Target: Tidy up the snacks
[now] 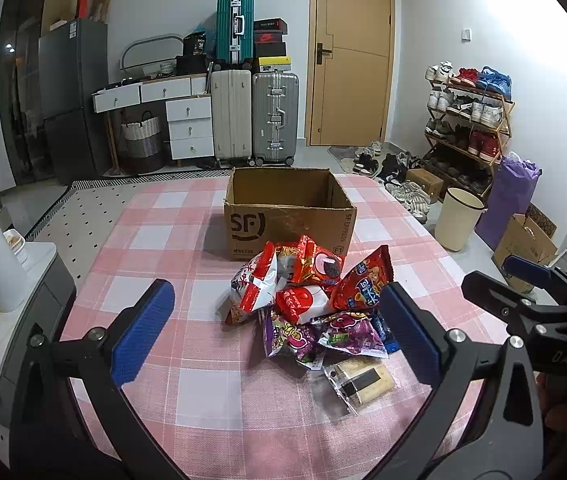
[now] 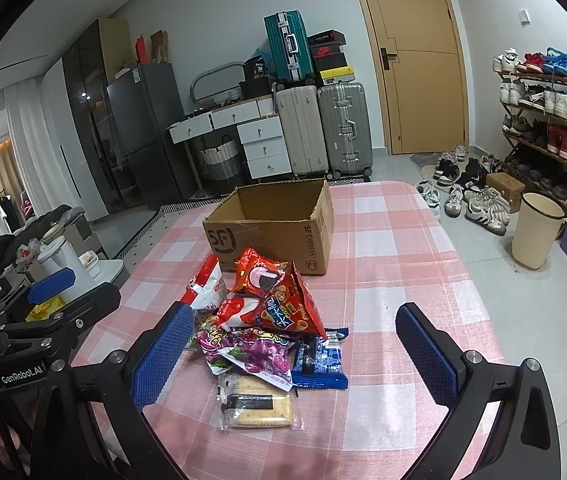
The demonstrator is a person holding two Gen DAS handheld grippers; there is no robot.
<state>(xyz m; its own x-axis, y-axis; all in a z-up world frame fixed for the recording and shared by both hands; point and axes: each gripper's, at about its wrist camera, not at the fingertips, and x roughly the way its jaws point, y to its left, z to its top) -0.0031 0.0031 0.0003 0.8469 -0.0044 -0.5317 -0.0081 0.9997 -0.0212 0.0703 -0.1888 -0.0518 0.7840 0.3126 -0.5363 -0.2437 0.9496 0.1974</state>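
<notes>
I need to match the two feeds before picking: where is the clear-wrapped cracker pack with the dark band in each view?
Left wrist view: the clear-wrapped cracker pack with the dark band lies low, right of centre, nearest the camera in the snack pile.
Right wrist view: low, left of centre, between the tool's blue pads.
Shared landmark: the open brown cardboard box behind the pile.
</notes>
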